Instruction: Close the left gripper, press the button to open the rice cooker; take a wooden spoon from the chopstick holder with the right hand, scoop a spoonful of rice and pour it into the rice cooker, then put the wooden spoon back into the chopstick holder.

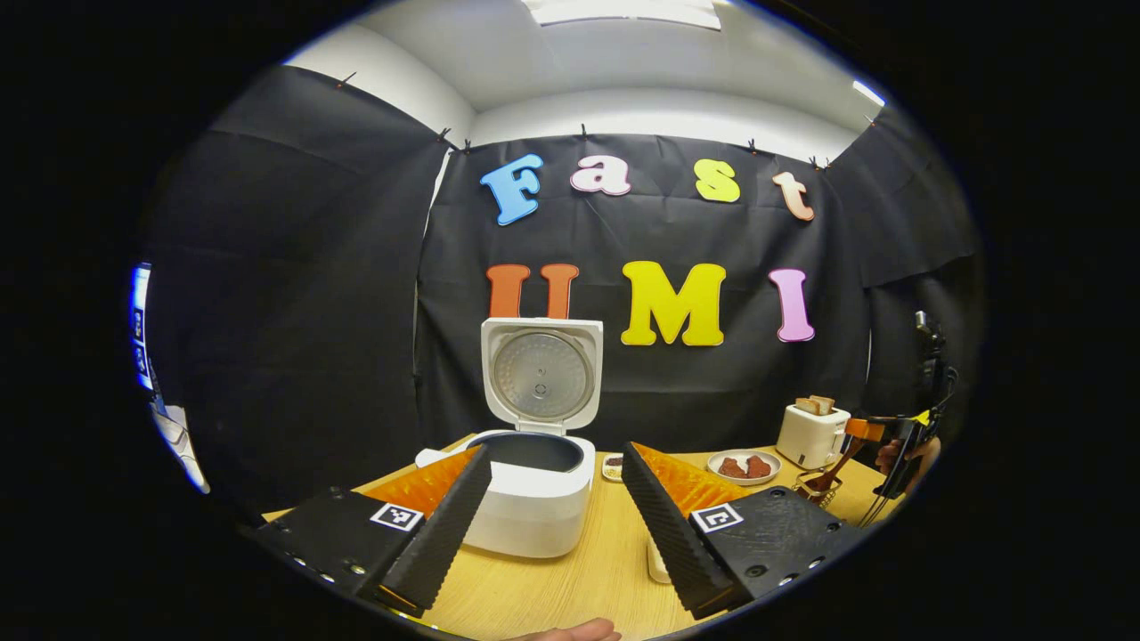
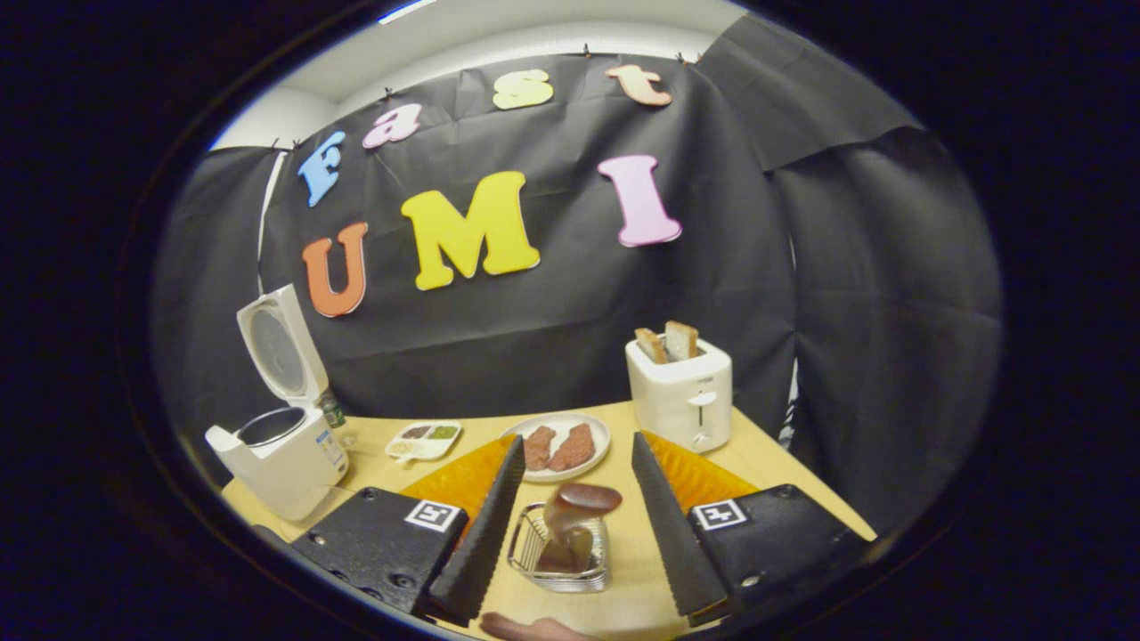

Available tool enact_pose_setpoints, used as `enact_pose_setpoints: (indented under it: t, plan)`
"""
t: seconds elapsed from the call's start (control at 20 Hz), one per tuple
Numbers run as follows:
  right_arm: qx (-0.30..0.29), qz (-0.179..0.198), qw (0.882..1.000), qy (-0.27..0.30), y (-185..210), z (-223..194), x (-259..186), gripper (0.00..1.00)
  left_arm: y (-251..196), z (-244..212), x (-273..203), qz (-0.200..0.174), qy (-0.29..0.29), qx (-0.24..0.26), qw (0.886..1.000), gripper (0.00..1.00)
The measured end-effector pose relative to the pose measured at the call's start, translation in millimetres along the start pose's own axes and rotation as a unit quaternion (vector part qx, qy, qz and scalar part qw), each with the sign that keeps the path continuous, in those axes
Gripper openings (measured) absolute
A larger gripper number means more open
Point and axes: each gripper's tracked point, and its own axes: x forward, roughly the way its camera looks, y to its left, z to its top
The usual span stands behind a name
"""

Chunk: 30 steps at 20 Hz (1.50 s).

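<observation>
Cooker (image 1: 534, 499) lid up on bench (image 1: 588, 579) | left gripper (image 1: 554, 481) wide open, empty | right gripper (image 2: 574, 472) wide open, empty, above spoon (image 2: 574, 521) in holder (image 2: 561, 556)

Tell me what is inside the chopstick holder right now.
In the right gripper view, the wire chopstick holder holds a wooden spoon standing bowl-up, between the open fingers of the right gripper. The spoon's lower handle is blurred; whether anything else is inside can't be told.

The left hand-held gripper (image 1: 554, 499) hangs with fingers apart before the rice cooker (image 1: 534, 494), whose lid (image 1: 541, 374) stands open.
</observation>
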Motion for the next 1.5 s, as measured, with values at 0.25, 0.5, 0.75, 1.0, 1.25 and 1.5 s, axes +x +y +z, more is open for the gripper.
enact_pose_setpoints:
  t: [0.25,0.5,0.75,1.0,1.25,1.5]
  plan:
    - [-0.011,0.002,0.998,-0.07,0,36,-48,0.94,6,34,32,-0.009,-0.008,0.013,1.0,0.94]
    - [-0.036,0.034,0.993,-0.111,16,50,-87,0.96,9,77,75,-0.02,-0.022,0.01,1.0,0.94]
    - [-0.047,0.079,0.987,-0.133,45,43,-109,1.0,-1,123,134,-0.049,-0.061,0.021,0.997,0.94]
    - [-0.055,0.112,0.988,-0.097,71,12,-104,1.0,-12,143,211,-0.085,-0.067,-0.027,0.994,0.95]
    - [-0.06,0.135,0.986,-0.08,82,-3,-102,0.96,0,153,295,-0.085,-0.098,-0.03,0.991,0.94]
    - [-0.081,0.153,0.981,-0.083,92,-10,-102,0.96,35,133,358,-0.041,-0.102,-0.032,0.993,0.94]
